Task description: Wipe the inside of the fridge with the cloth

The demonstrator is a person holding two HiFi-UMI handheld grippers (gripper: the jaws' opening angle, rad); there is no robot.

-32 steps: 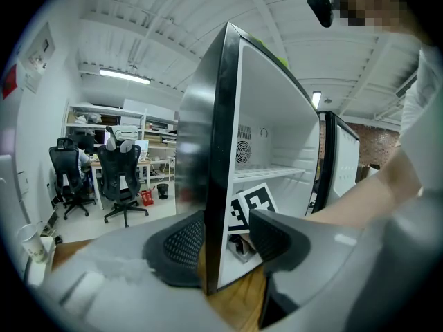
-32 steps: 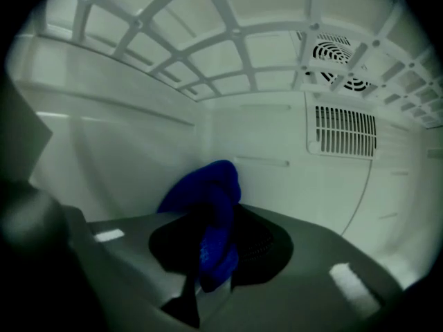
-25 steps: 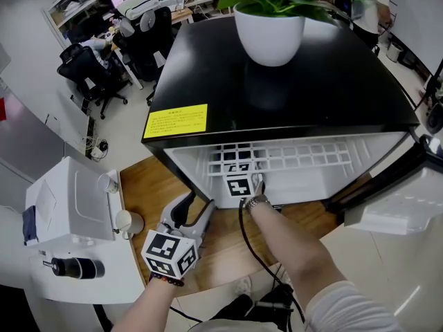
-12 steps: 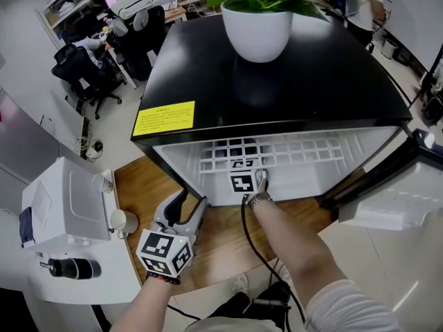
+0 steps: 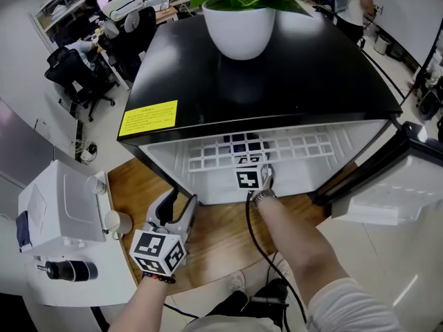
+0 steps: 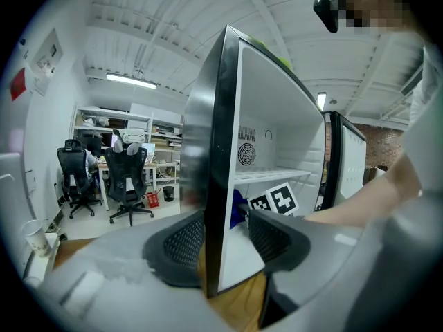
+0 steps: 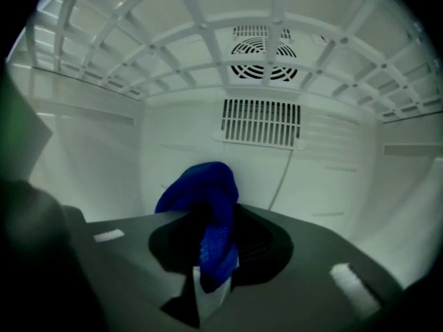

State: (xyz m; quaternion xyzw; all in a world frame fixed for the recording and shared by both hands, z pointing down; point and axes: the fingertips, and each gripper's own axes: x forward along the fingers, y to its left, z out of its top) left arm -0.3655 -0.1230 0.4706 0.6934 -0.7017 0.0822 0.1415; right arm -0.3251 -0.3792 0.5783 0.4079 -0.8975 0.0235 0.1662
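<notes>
Left gripper point(image 6: 225, 237): nearest, low at the left front corner of the small fridge point(image 5: 277, 81), which is black outside and white inside. Its jaws are wide apart, astride the front edge of the left side wall point(image 6: 216, 151). The outer pad lies against the black face and a white sliver shows at the inner pad, so nothing is gripped.
Light wooden board point(image 5: 214, 234): under the fridge front.
Right gripper point(image 7: 218, 237): reaches into the cabinet under the shelf, jaws nearly together and pinched on the cloth.
Crumpled blue cloth point(image 7: 204, 185): inside the fridge, bunched above the right gripper's jaws, in front of the rear wall. Whether it touches any surface cannot be told.
White wire shelf point(image 5: 304, 147): spans the cabinet above the right gripper.
Slotted white vent point(image 7: 261, 122): on the rear wall, with a round fan grille point(image 7: 263, 54) above it.
White-lined door point(image 5: 377, 199): swung open at the right.
Yellow label point(image 5: 147, 118): on the fridge top, left front.
White plant pot point(image 5: 239, 30): upright on the fridge top, farthest.
</notes>
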